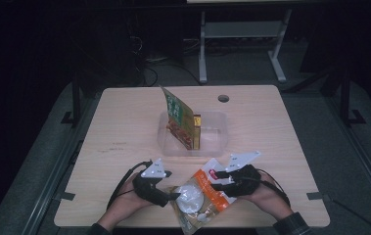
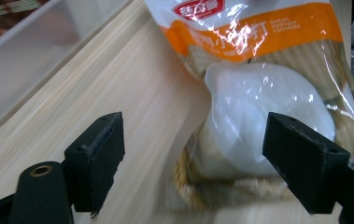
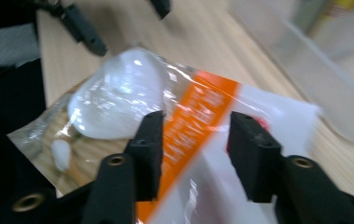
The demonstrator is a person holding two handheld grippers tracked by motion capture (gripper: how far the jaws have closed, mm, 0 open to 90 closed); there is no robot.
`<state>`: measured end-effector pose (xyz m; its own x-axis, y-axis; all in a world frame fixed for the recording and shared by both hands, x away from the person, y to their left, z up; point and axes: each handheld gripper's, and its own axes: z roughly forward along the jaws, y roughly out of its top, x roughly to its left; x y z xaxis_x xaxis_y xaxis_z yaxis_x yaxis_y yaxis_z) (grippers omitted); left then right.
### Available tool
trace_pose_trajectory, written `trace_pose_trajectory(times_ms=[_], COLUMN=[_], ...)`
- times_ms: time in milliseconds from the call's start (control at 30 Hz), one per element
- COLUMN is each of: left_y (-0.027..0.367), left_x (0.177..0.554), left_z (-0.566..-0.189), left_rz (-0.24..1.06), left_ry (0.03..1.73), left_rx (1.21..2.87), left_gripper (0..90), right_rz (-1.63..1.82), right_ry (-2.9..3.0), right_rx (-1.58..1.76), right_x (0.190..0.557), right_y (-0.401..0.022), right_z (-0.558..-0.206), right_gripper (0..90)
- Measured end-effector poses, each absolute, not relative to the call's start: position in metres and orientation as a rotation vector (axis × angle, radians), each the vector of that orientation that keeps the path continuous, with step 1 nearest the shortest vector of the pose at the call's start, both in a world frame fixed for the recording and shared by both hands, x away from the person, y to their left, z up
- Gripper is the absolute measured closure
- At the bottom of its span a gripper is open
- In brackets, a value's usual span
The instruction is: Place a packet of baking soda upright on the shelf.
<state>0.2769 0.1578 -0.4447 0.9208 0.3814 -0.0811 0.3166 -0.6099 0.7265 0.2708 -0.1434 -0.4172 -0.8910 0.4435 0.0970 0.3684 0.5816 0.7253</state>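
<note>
wooden table (image 1: 124, 127): clear bin (image 1: 216, 139), probably holding boxes (image 1: 182, 122), behind pouch (image 1: 200, 196).

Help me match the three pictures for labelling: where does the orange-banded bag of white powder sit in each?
High view: the bag lies at the table's near edge, between the hands.
Left gripper view: upper right, ahead of the jaws.
Right gripper view: centre, under the jaws.
Shared landmark: the clear plastic bin.

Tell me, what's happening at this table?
A person holds a two-jaw gripper in each hand over a clear packet of white powder with an orange band, lying at the table's near edge. The left gripper and the right gripper both stand open at the packet, neither pinching it. Behind, a clear plastic tub holds an upright food box.
</note>
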Motion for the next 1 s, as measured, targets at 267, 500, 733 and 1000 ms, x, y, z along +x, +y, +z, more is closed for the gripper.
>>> trace_pose_trajectory(times_ms=[267,500,733,1000], left_y=[0.128,0.121,0.121,0.119], left_x=[0.284,0.289,0.288,0.280], left_z=[-0.455,-0.460,-0.460,-0.454], left_rz=[0.024,-0.114,-0.173,-0.134], left_ry=[0.445,0.435,0.408,0.350], left_rx=[2.318,2.298,2.303,2.329], left_gripper=[24.8,43.3,62.6,87.6], right_rz=[1.216,1.241,1.255,1.297], right_ry=[2.610,2.568,2.545,2.482], right_rx=[0.862,0.889,0.886,0.915], right_x=[0.264,0.263,0.263,0.264], right_y=[-0.179,-0.187,-0.186,-0.191], right_z=[-0.420,-0.420,-0.420,-0.416], right_gripper=[42.7,41.4,39.4,35.0])
